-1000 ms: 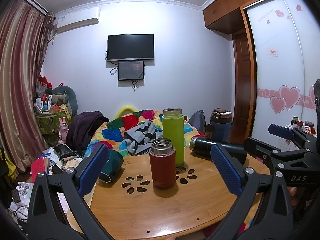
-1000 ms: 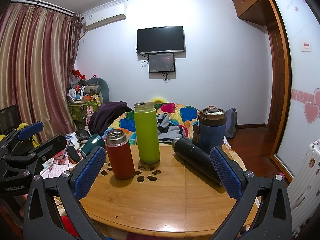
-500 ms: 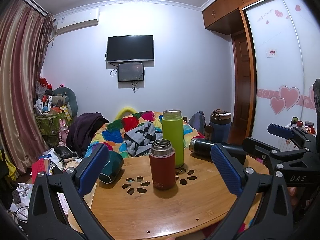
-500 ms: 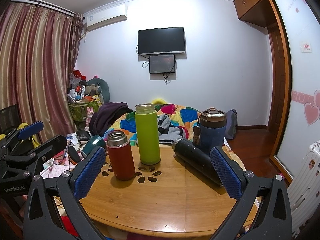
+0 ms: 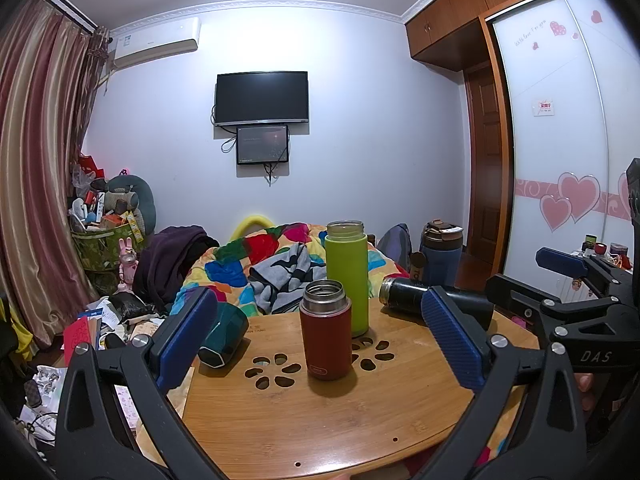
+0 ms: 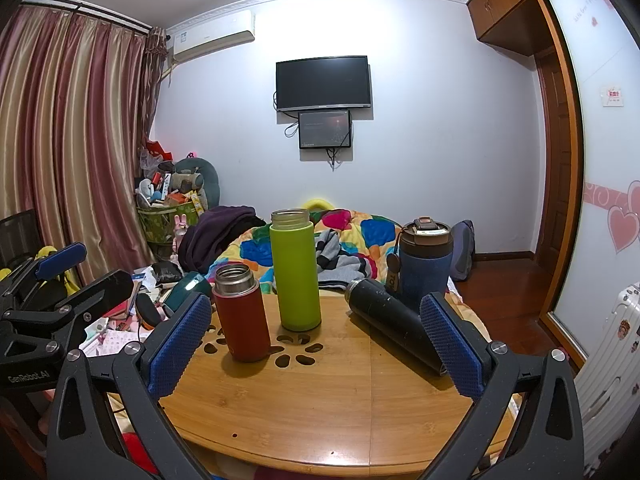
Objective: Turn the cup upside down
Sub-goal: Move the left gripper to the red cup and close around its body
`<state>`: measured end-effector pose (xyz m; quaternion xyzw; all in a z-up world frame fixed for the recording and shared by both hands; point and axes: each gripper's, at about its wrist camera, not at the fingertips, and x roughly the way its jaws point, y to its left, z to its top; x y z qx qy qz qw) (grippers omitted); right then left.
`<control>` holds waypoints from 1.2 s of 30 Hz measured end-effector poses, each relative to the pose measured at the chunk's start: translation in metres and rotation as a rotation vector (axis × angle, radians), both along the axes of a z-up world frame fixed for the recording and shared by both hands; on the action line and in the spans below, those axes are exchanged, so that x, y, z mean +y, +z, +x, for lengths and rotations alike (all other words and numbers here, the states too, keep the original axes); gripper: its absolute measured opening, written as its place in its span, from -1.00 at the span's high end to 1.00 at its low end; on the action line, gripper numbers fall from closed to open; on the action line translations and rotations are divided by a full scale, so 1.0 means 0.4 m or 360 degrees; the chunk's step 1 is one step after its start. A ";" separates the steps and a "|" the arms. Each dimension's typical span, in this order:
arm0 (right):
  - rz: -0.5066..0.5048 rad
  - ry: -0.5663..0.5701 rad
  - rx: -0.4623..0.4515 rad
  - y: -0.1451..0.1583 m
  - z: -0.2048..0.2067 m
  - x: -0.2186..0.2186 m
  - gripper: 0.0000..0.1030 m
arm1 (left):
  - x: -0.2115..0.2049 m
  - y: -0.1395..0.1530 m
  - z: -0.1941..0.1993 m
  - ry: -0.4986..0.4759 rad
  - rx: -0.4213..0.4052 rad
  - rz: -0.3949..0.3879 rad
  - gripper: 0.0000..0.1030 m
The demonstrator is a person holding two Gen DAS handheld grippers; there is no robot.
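A red flask (image 5: 326,332) (image 6: 241,314) stands upright, mouth open, on the round wooden table (image 5: 320,412) (image 6: 320,396). A taller green bottle (image 5: 346,278) (image 6: 295,270) stands upright just behind it. My left gripper (image 5: 320,344) is open and empty, level with the red flask and short of it. My right gripper (image 6: 316,344) is open and empty, in front of the bottles. Each gripper shows at the edge of the other's view.
A black flask (image 5: 436,306) (image 6: 394,326) lies on its side at the right. A teal cup (image 5: 222,334) (image 6: 188,288) lies on its side at the table's left edge. A blue lidded tumbler (image 6: 425,262) stands at the back right. A bed with a colourful quilt (image 5: 256,264) lies behind.
Both grippers have tilted or dropped slightly, so the scene sits a little lower in each view. Nothing on the table has moved.
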<state>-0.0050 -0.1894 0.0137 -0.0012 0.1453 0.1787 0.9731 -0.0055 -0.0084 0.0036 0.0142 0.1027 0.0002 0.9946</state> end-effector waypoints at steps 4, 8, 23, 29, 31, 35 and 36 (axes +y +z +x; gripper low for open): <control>0.0003 0.0001 0.0010 0.001 0.004 -0.001 -1.00 | 0.003 0.002 0.006 0.0005 0.0010 -0.0005 -1.00; 0.0009 0.0005 0.0034 -0.008 0.020 -0.004 -1.00 | 0.010 -0.009 0.025 0.0019 0.0038 -0.0013 -1.00; -0.0012 0.0050 0.0308 -0.128 0.131 -0.019 -1.00 | 0.036 -0.180 0.328 -0.0065 0.0531 -0.0073 -0.94; -0.0038 0.0096 0.0393 -0.181 0.162 -0.011 -1.00 | 0.057 -0.214 0.431 -0.0152 0.0678 -0.0229 -0.46; -0.0045 0.0111 0.0408 -0.196 0.168 -0.006 -1.00 | 0.058 -0.218 0.440 -0.0198 0.0683 -0.0279 -0.31; -0.0046 0.0172 0.0439 -0.213 0.173 0.008 -1.00 | 0.043 -0.218 0.436 -0.0209 0.0659 -0.0243 -0.22; -0.0052 0.0185 0.0440 -0.217 0.173 0.013 -1.00 | 0.043 -0.218 0.434 -0.0217 0.0660 -0.0242 -0.22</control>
